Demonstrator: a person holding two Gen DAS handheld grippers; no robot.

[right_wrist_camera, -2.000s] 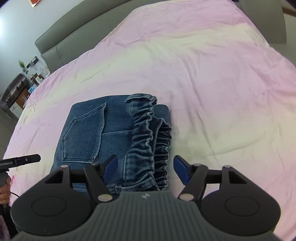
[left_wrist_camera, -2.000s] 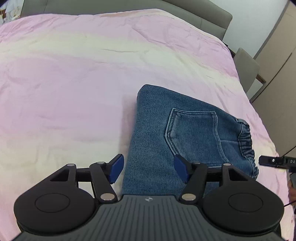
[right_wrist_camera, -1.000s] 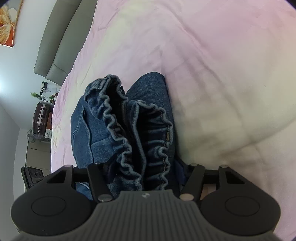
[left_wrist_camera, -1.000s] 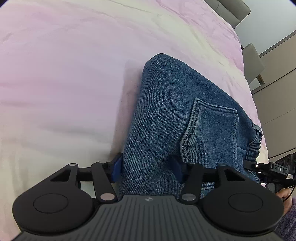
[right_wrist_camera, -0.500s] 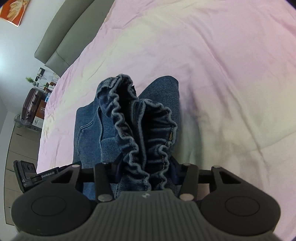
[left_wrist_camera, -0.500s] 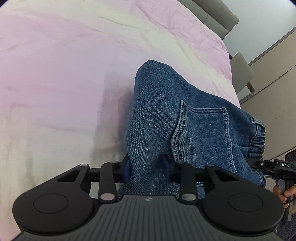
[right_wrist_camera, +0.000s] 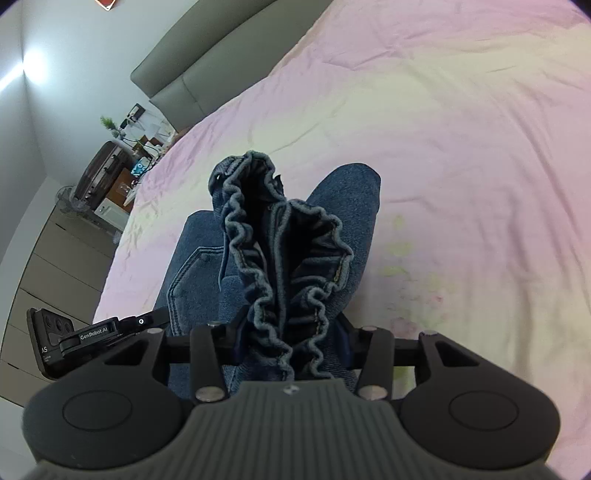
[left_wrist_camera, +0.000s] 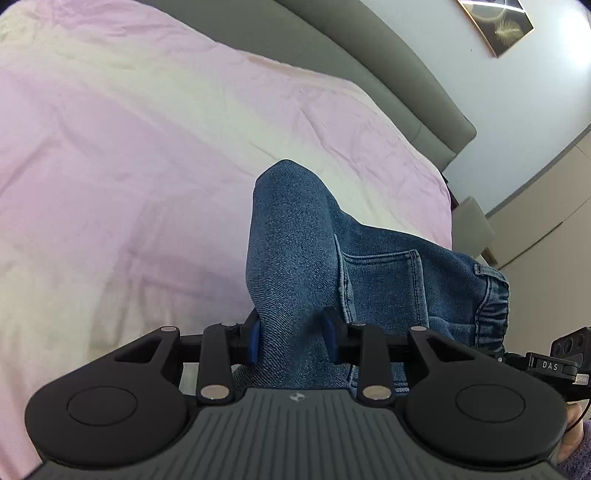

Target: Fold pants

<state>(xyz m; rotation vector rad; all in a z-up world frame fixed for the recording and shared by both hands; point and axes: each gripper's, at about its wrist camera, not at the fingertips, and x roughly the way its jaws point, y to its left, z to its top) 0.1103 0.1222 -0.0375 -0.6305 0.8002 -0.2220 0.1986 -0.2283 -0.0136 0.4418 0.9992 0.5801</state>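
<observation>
One waistband (right_wrist_camera: 288,266) (right view only), gathered.

Pink-and-cream bedsheet (left_wrist_camera: 147,155), lightly creased, over the whole bed; grey padded headboard (left_wrist_camera: 388,74) behind; framed picture (left_wrist_camera: 496,26) high on the pale wall; grey chair (left_wrist_camera: 471,229) beside the bed; brown suitcase (right_wrist_camera: 101,170), small plant (right_wrist_camera: 109,123), cluttered shelf beyond

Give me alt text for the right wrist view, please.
The right hand-held gripper is closing on the ruffled elastic waistband of folded blue denim pants, above a pink and cream bedsheet. Grey headboard behind.
</observation>
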